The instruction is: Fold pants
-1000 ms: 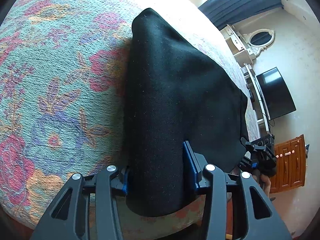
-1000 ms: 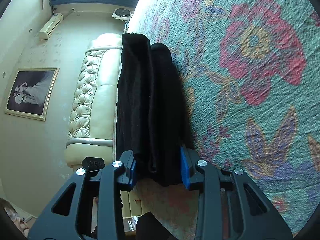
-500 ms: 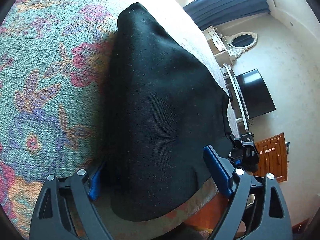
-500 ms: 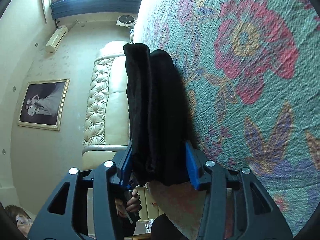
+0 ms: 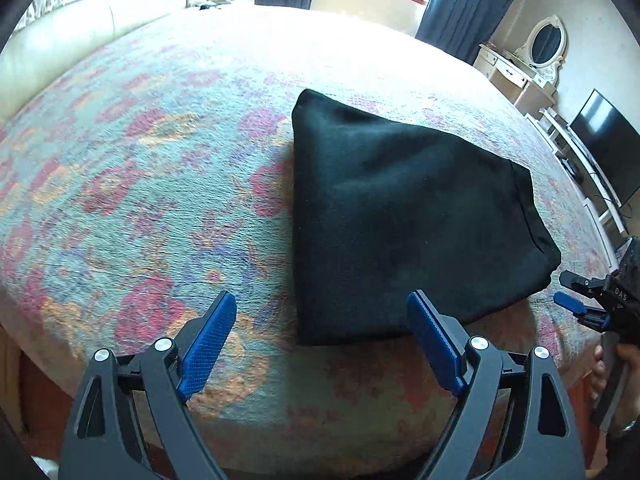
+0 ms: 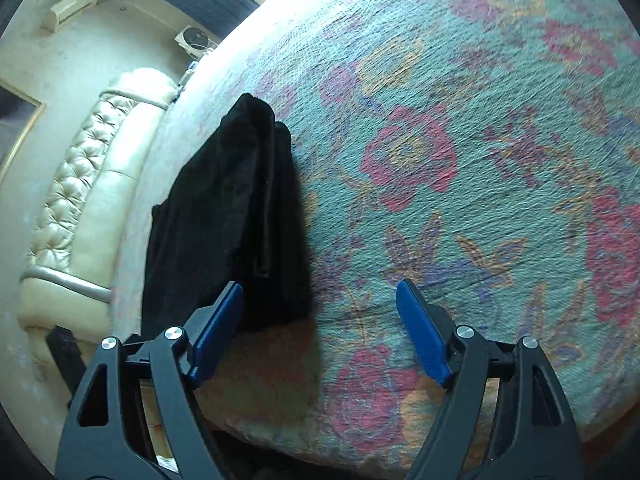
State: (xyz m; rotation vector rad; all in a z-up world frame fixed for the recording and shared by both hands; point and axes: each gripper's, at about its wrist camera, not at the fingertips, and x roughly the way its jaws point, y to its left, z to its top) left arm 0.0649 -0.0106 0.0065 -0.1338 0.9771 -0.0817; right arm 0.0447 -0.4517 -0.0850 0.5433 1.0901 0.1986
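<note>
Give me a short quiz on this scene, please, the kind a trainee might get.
1. True or false: the left tool is clamping the black pants.
2. The pants lie: A) spread flat, B) folded in a stack, C) hanging off the bed.
3. What covers the bed?

Key: 1. False; both it and the right tool have just been opening, with nothing held. 2. B. 3. A floral bedspread.

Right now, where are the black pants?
The folded black pants lie on the floral bedspread near the bed's front edge, right of centre in the left wrist view.
</note>
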